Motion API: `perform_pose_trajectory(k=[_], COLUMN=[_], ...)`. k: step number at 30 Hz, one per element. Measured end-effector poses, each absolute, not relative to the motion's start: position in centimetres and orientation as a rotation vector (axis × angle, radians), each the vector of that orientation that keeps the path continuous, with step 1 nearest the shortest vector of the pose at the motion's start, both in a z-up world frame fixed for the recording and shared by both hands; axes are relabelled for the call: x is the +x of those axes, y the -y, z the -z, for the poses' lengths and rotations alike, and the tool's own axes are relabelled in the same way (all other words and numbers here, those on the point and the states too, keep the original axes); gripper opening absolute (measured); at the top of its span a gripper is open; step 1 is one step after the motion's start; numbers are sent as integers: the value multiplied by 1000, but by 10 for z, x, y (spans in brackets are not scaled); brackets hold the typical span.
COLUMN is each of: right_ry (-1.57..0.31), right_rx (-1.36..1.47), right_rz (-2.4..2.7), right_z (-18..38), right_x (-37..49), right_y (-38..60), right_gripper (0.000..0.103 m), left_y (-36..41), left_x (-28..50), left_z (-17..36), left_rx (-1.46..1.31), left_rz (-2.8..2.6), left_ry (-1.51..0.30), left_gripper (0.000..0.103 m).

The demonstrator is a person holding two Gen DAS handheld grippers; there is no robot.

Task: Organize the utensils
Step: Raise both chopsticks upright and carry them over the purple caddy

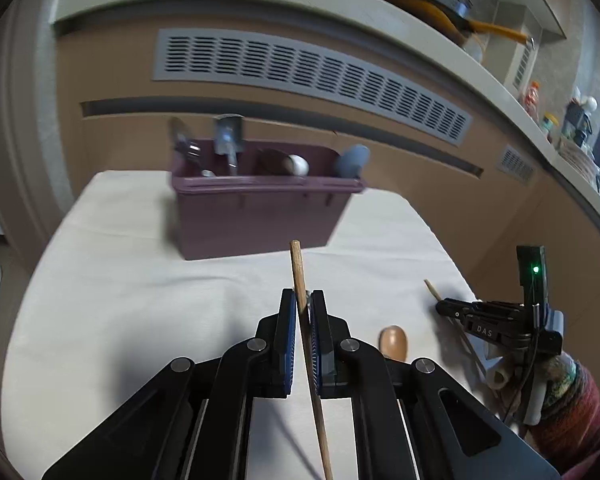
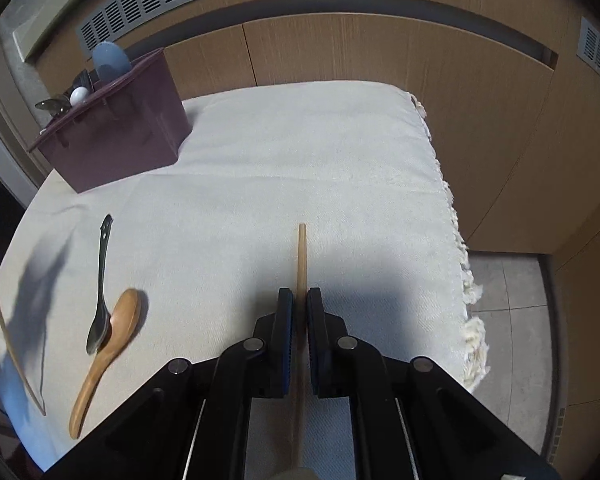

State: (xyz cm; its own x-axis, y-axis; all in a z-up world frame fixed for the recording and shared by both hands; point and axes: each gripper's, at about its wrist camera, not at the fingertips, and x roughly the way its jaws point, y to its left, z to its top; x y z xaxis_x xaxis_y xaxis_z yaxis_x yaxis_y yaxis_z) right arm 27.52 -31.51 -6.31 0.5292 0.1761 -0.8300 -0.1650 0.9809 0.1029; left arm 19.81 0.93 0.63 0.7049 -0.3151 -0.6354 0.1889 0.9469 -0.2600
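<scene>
My left gripper (image 1: 301, 304) is shut on a thin wooden chopstick (image 1: 300, 276), held above the white cloth and pointing toward the maroon utensil bin (image 1: 256, 216). My right gripper (image 2: 300, 304) is shut on another wooden stick (image 2: 301, 252), held over the cloth; it also shows at the right of the left wrist view (image 1: 444, 307). The bin (image 2: 116, 140) holds several utensils, among them a grey-blue spatula (image 2: 109, 61). A wooden spoon (image 2: 108, 352) and a black spoon (image 2: 102, 284) lie overlapping on the cloth, left of my right gripper.
The white cloth (image 2: 308, 160) covers a small table with a fringed right edge (image 2: 456, 240). Wooden cabinets with a grey vent (image 1: 308, 76) stand behind. A counter above holds a pan (image 1: 440, 12) and jars. Tiled floor (image 2: 508, 300) lies to the right.
</scene>
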Motion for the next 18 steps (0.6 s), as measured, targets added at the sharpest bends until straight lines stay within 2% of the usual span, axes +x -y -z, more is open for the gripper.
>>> perform_pose_trajectory(k=[5,8,10,11,12,18], right_ry=[-1026,-1069,-1060,-1050,-1032,-828], right_rx=[61,-28,-55,-72,-108,-140], right_rz=[-203,-219,-201,-186,-170,-248], right_z=[64,61,61,61,60,17], right_x=[281,285,283,281,279,245], right_y=[316,304,300,299,295,274], right_gripper=[14,18,15,7,6,5], left_y=[-24,-22,-22,-21,-20,-20], left_x=[193,191,189,188,186,181], left_z=[-9,-8,-9,-10,-11,-19], left_rx=[-204,-213,-216,-218,-218,-199], left_rz=[285,288,286,284,280,269], left_ry=[-710,-702,-700,-699,-699,-689], left_gripper=[7,7,7,7,7,7])
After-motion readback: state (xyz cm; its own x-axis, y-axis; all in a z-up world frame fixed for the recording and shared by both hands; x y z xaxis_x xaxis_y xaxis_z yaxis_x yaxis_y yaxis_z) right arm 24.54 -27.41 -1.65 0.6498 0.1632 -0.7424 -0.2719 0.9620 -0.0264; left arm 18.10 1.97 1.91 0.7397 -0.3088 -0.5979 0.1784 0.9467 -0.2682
